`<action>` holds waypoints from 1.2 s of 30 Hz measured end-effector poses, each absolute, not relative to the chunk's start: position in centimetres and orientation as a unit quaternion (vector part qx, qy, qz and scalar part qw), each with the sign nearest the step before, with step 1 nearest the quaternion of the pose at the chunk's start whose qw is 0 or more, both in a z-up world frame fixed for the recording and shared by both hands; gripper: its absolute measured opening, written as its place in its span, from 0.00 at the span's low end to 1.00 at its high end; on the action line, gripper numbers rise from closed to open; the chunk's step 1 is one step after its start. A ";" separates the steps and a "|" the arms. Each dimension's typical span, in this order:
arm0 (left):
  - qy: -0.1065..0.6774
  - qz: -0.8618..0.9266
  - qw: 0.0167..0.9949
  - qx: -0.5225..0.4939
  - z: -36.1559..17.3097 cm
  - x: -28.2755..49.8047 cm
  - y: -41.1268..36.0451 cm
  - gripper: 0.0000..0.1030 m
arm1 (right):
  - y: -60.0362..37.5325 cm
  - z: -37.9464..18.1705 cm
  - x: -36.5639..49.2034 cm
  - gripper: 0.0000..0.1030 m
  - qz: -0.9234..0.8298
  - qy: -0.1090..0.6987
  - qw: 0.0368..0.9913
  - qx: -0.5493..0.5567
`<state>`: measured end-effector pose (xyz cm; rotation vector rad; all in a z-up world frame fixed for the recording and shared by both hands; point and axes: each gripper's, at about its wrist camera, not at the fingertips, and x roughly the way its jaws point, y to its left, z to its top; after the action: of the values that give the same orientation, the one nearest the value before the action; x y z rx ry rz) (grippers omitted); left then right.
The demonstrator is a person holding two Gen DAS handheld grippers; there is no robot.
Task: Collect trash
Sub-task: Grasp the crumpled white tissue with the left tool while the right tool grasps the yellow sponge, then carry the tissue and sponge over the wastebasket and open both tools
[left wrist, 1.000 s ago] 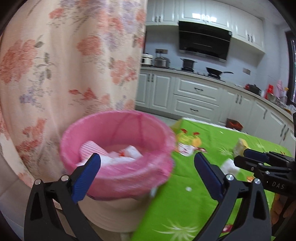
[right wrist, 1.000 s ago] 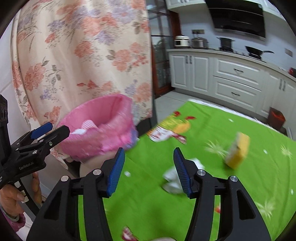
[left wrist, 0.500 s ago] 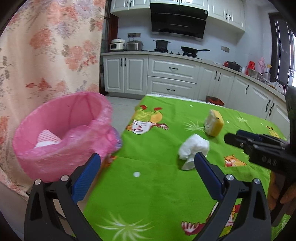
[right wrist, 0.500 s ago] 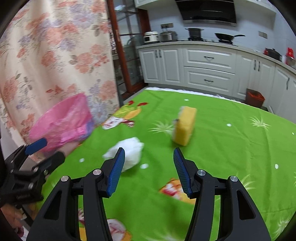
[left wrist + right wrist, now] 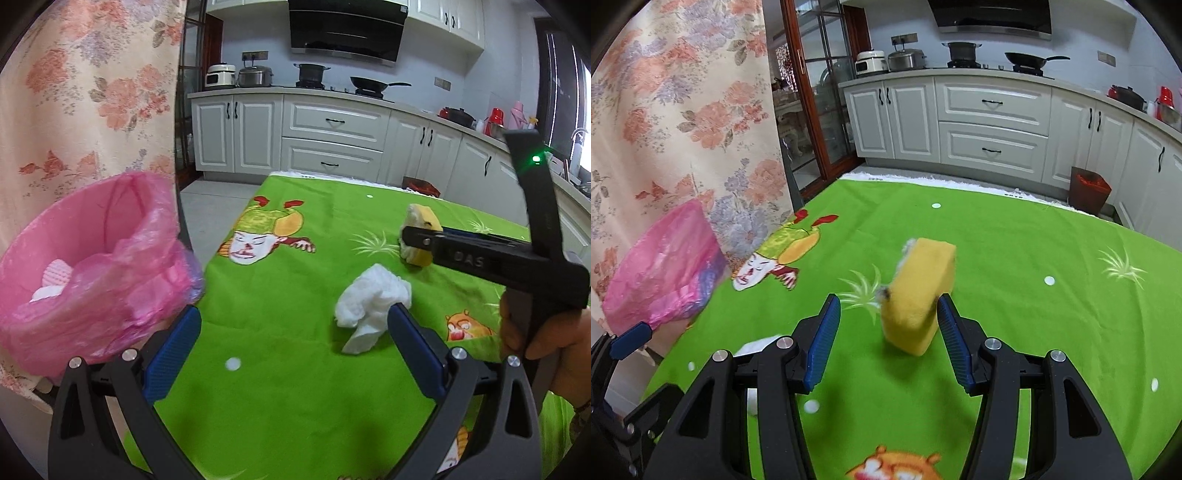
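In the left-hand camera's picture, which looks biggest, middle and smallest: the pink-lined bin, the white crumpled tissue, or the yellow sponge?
1. Pink-lined bin, by far the largest, though also nearest the camera.
2. White crumpled tissue.
3. Yellow sponge, smallest; it lies farther off and the right gripper partly covers it, so its rank against the tissue is unsure.

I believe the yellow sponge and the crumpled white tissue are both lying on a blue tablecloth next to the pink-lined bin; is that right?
Not quite: the tablecloth is green, as the left wrist view shows. The yellow sponge and the crumpled white tissue do lie on it, next to the pink-lined bin.
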<state>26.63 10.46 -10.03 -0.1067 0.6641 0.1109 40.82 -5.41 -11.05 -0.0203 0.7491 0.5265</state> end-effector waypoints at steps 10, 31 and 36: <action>0.350 0.033 0.935 -0.037 -11.1 30.8 7.7 0.95 | -9.8 -10.7 40.9 0.24 0.243 0.356 0.902 0.023; 0.366 0.010 0.930 0.000 -11.4 30.5 3.0 0.30 | -14.5 -10.4 31.9 0.24 0.258 0.343 0.903 0.030; 0.346 0.007 0.938 -0.004 -10.4 27.8 2.3 0.30 | -15.1 -10.1 29.4 0.24 0.260 0.338 0.904 0.026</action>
<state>27.77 2.35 -10.36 -0.0092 0.7075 0.0134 29.38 -15.09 -10.10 0.0530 0.6992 0.5363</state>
